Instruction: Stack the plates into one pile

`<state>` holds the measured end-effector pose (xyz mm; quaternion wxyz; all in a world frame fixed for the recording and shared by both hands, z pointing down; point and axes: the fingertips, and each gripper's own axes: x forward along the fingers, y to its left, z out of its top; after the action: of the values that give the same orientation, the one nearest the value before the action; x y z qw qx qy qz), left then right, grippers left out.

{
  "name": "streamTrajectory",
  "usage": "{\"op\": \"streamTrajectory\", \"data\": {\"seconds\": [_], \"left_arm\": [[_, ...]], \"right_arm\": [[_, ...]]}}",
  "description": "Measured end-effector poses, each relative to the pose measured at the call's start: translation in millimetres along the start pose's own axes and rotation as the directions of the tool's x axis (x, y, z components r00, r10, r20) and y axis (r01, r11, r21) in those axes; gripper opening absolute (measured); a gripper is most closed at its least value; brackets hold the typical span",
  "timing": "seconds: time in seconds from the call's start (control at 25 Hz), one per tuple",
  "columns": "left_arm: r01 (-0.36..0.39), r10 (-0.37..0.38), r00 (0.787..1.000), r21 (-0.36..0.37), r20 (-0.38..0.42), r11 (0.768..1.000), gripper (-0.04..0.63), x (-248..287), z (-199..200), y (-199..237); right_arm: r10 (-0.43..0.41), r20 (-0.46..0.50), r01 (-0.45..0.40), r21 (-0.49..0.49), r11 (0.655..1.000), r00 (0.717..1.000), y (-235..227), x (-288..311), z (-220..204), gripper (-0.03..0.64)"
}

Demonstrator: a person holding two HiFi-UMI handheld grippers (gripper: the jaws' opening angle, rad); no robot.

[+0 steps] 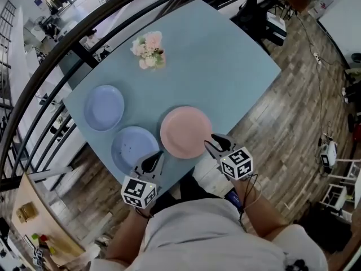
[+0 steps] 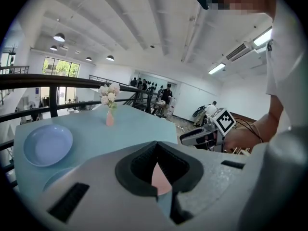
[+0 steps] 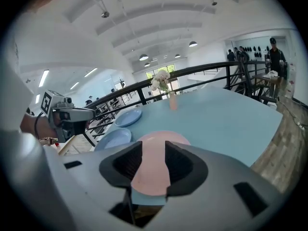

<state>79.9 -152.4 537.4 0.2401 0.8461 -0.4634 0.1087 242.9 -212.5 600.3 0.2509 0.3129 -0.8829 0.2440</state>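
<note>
Three round, shallow plates lie flat and right way up on the light blue table (image 1: pixel 225 66), none stacked on another. The round pink plate (image 1: pixel 185 132) sits close to the table's near corner. A pale blue plate (image 1: pixel 134 148) lies just beside it to the left, along the near left edge. A second pale blue plate (image 1: pixel 104 107) rests by the left corner, a little apart from the other two.

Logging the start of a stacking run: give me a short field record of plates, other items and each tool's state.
stacking: none yet, three plates lie singly on the table
pink plate: near edge, ahead of right tool
near blue plate: close beside pink plate, ahead of left tool
far blue plate: farther back, apart
other: flower vase, far side
left tool: tips together, empty
right tool: open, empty
</note>
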Motion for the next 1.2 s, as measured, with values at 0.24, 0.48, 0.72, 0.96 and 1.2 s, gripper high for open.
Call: {"op": "streamTrajectory", "data": {"seconds": [0.24, 0.48, 0.72, 0.96, 1.2], "left_arm": [[-0.016, 0.014, 0.999, -0.026, -0.051, 1.000, 0.005, 31.2, -15.0, 8.3], [-0.024, 0.020, 0.994, -0.044, -0.105, 0.999, 0.005, 55.4, -36.7, 15.5], [-0.028, 0.021, 0.991, -0.053, -0.131, 0.998, 0.005, 72.4, -49.7, 26.4], [-0.037, 0.027, 0.987, -0.060, -0.159, 0.998, 0.005, 82.2, -59.9, 32.8], [-0.046, 0.033, 0.985, -0.070, -0.171, 0.997, 0.005, 85.3, -65.9, 34.8]], "right_arm": [[-0.023, -0.059, 0.027, 0.068, 0.997, 0.998, -37.5, 18.2, -16.7, 0.167], [-0.041, -0.141, 0.059, 0.122, 0.991, 0.989, -67.7, 40.7, -46.4, 0.176], [-0.043, -0.210, 0.080, 0.169, 0.982, 0.977, -89.5, 63.7, -71.8, 0.175], [-0.014, -0.255, 0.078, 0.242, 0.967, 0.967, -101.2, 80.1, -91.4, 0.173], [0.038, -0.265, 0.054, 0.331, 0.942, 0.963, -101.2, 94.6, -97.6, 0.153]]}}
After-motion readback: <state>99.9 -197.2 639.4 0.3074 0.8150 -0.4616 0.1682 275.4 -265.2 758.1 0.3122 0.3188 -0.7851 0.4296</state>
